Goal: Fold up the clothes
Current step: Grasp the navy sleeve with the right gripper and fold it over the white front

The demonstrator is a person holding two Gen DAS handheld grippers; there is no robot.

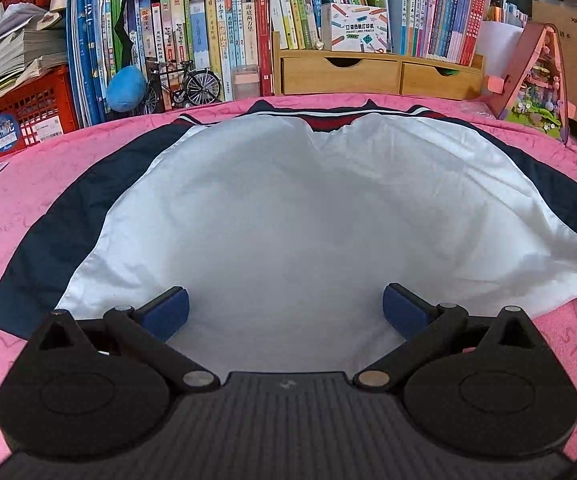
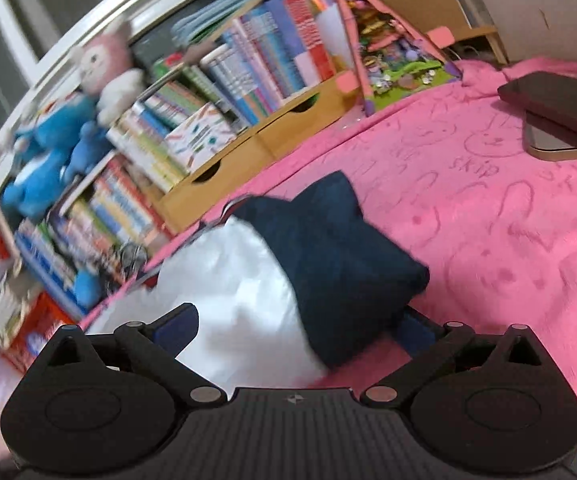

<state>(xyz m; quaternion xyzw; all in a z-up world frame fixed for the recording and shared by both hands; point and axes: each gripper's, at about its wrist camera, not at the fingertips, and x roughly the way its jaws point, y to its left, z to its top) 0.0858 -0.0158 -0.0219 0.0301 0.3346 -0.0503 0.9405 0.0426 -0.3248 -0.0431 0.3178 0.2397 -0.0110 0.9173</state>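
Note:
A navy jacket with a white lining lies spread on the pink blanket, lining up, its red and white collar at the far side. My left gripper hovers open over the near part of the lining, with nothing pinched between its blue pads. In the blurred, tilted right wrist view, the jacket's navy edge is folded over the white lining. My right gripper stands wide open around that fold. The cloth lies between the fingers and hides the right fingertip, but the pads do not press on it.
Packed bookshelves, a wooden drawer unit and a red crate stand behind the blanket. A pink toy house sits at the back right. A dark phone lies on a tablet at the blanket's far right.

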